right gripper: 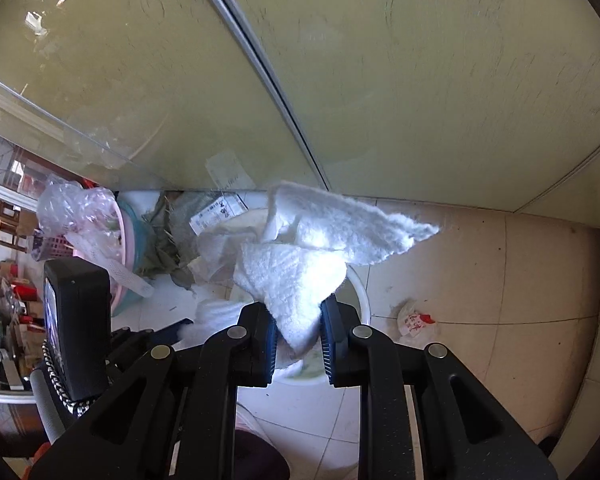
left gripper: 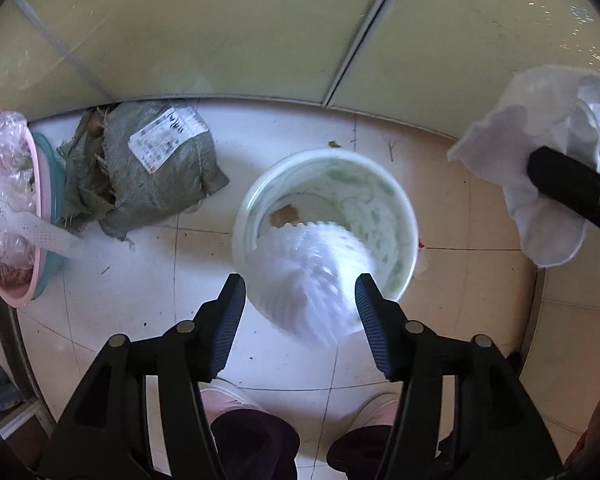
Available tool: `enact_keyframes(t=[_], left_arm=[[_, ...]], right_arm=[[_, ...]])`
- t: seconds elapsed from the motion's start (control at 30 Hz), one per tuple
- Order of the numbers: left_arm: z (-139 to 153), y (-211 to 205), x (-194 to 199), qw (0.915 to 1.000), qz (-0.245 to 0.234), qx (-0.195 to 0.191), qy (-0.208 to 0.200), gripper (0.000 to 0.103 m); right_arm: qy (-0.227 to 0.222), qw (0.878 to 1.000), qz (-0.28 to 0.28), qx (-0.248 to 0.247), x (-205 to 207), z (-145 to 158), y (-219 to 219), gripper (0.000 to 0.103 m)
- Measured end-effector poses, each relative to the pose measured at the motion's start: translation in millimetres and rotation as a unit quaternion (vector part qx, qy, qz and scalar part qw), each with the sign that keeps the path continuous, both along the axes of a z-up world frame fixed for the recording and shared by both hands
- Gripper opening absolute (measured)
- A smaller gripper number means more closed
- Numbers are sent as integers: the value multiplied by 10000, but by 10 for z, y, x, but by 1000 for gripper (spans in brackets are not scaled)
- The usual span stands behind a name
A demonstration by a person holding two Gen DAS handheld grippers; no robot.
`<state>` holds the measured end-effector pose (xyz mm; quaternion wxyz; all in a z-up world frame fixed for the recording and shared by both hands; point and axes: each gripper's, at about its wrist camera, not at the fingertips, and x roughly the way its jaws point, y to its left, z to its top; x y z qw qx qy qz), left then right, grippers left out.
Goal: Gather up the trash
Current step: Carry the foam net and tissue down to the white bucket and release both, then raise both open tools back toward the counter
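Note:
A round white bin (left gripper: 405,208) stands on the tiled floor straight below my left gripper (left gripper: 300,284). The jaws stand apart. A blurred white ribbed piece of trash (left gripper: 308,268) hangs loose between them over the bin's mouth, and neither pad presses on it. In the right wrist view my right gripper (right gripper: 300,320) is shut on a crumpled white paper towel (right gripper: 320,240), held above the bin's rim (right gripper: 360,296). The same towel (left gripper: 540,128) shows at the right of the left wrist view, above and to the right of the bin.
A grey-green woven sack (left gripper: 148,176) with a label lies left of the bin. Further left, stacked pink and teal basins (left gripper: 44,264) hold plastic bags. Glass panels (left gripper: 220,40) rise behind. A crumpled wrapper (right gripper: 414,318) lies on the floor to the right. A person's feet (left gripper: 256,440) stand close.

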<state>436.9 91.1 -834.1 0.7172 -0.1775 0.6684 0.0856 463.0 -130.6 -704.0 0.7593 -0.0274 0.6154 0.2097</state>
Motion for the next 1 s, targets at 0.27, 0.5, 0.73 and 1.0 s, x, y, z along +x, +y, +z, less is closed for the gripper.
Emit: enact_keyframes(t=[0.27,0.5,0.73,1.0], left_arm=[[217,363,-269,9971,348,659,-143,65],[433,635,-414,9957,714,536,-263,65],[883,456,-435,9960,600,571,-347,65],[2140,112,-320,9958,410,464,-671,65]], right_arm=[[791,9966,221,113,23,-301,81,27],[660,9972,355,-63,-76,-243,158,48],[609,9973,414,-39,-117,125,145,49],[236,9992,335,-12,-131,1340,-141,49]])
